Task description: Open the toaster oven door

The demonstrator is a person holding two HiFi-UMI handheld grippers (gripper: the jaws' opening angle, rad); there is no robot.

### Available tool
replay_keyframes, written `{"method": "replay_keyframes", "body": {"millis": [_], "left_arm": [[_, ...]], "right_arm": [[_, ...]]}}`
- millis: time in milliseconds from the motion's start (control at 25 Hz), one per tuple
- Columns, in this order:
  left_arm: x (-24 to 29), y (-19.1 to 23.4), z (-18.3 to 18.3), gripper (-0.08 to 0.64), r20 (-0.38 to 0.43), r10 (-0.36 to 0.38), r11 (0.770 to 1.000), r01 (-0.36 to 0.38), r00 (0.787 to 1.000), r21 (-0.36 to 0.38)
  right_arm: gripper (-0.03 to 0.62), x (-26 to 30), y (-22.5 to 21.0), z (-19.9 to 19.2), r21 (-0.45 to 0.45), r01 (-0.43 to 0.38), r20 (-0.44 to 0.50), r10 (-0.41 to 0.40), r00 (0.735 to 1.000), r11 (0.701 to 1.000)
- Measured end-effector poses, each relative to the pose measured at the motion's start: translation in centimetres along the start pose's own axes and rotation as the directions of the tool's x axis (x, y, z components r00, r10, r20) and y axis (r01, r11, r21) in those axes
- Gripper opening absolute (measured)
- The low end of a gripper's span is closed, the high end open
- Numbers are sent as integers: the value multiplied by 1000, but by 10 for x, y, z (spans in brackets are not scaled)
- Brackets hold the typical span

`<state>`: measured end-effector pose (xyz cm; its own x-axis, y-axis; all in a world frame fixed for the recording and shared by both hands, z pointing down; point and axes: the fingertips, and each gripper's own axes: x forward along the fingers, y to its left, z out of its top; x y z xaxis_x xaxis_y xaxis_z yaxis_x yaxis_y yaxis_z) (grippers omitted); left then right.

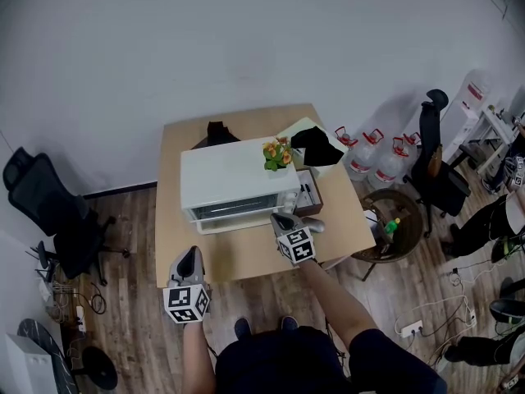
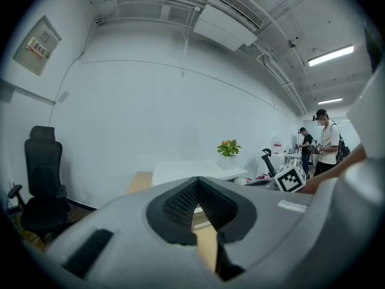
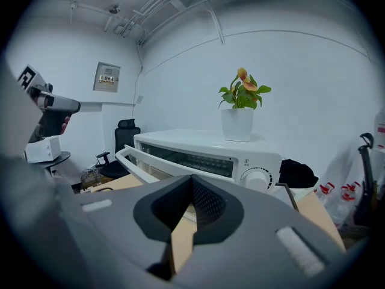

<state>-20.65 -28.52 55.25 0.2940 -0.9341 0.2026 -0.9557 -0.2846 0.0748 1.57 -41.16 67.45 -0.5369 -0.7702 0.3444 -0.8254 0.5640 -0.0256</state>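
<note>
- The white toaster oven (image 1: 238,183) is sitting mid-way along the wooden table (image 1: 246,263), its door (image 1: 231,210) facing the near edge
- The right gripper (image 1: 284,219) is hovering just beside the oven's near right corner, its claw clenched on nothing and not touching the door
- The left gripper (image 1: 189,258) is hanging over the near left part of the table, apart from the oven, likewise clenched and empty
- The door is seeming to tilt slightly outward at its top, so the opening is probably barely under way
- To do it well, the right claw is needing to release, take the handle (image 3: 137,166) near its middle and swing it down toward the near side, pulling gently so the oven is not sliding
- The handle is showing as a smooth pale bar across the door's top; the pane is looking like dark glass, the body glossy with rounded corners, a round knob (image 3: 257,178) at its right
- A potted plant (image 3: 239,122) is standing on top, so any jolt is risking tipping it
</note>
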Motion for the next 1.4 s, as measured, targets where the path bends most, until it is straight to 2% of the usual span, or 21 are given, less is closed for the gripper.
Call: {"method": "replay_keyframes", "body": {"millis": [1400], "left_arm": [[-7, 7, -16, 0, -6, 19, 999, -19, 1000, -30]], "right_arm": [[9, -17, 13, -20, -11, 9, 32, -9, 999, 1000]]}}
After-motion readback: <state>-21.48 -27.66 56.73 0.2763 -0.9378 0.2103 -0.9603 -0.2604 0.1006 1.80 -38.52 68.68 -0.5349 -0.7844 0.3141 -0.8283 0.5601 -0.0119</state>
